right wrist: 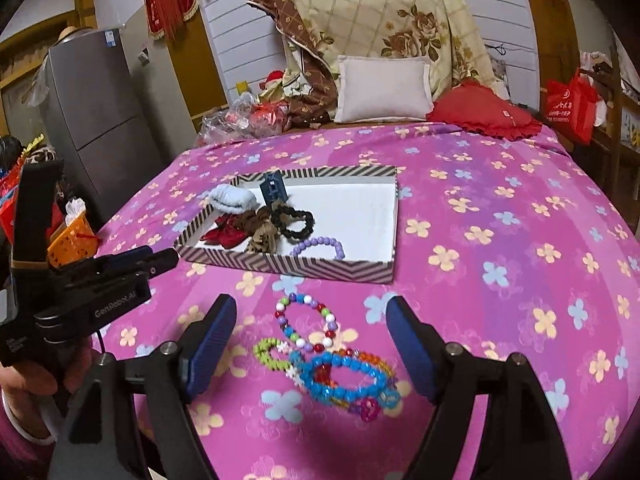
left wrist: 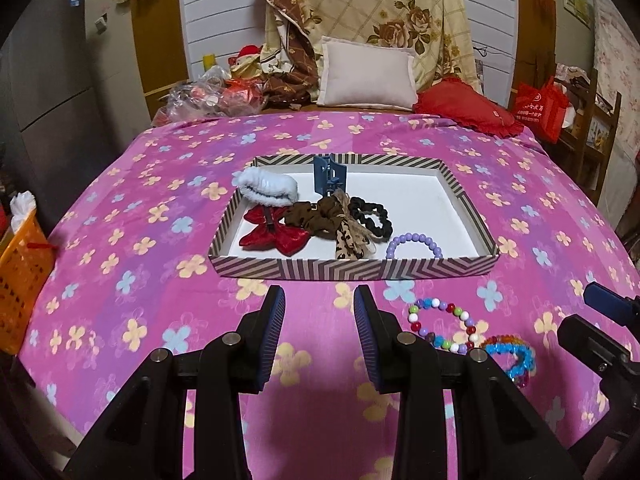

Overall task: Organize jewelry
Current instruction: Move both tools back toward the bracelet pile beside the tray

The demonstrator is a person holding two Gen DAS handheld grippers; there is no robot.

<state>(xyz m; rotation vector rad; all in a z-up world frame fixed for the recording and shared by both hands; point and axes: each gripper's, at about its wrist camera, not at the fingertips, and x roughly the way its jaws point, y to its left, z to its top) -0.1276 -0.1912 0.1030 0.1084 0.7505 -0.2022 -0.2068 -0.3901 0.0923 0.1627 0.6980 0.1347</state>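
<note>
**Both grippers empty above the bed, three bracelets outside the tray**

At the far left, beside the bed [left wrist: 120, 208], stands an orange basket [left wrist: 22, 280]. The pink flowered sheet covers the bed, and on it, near the middle, sits a shallow striped tray [left wrist: 352, 270] with a white floor.

Inside the tray, from its left: a pale blue scrunchie [left wrist: 266, 188] at the back left corner, a red bow [left wrist: 276, 234] in front of it, then a brown scrunchie [left wrist: 316, 216], with a blue claw clip [left wrist: 329, 178] standing upright behind. A leopard-print bow [left wrist: 348, 240] lies over the brown scrunchie's right side, touching a black scrunchie [left wrist: 370, 214]. A purple bead bracelet [left wrist: 414, 244] lies against the tray's front wall, right of the others. The tray's right half is bare.

The left gripper [left wrist: 319, 336] hovers over the sheet just in front of the tray, jaws partly apart with nothing between them.

To its right, on the sheet outside the tray, lies a multicoloured bead bracelet [right wrist: 308, 326]. Nearer the camera a green bracelet [right wrist: 270, 354] and a blue bracelet [right wrist: 344, 376] lie overlapping, the blue one resting on other small bright beaded pieces that cannot be told apart.

The right gripper [right wrist: 312, 352] hangs above this cluster, jaws wide apart, one on each side of the bracelets in view, touching none.
</note>
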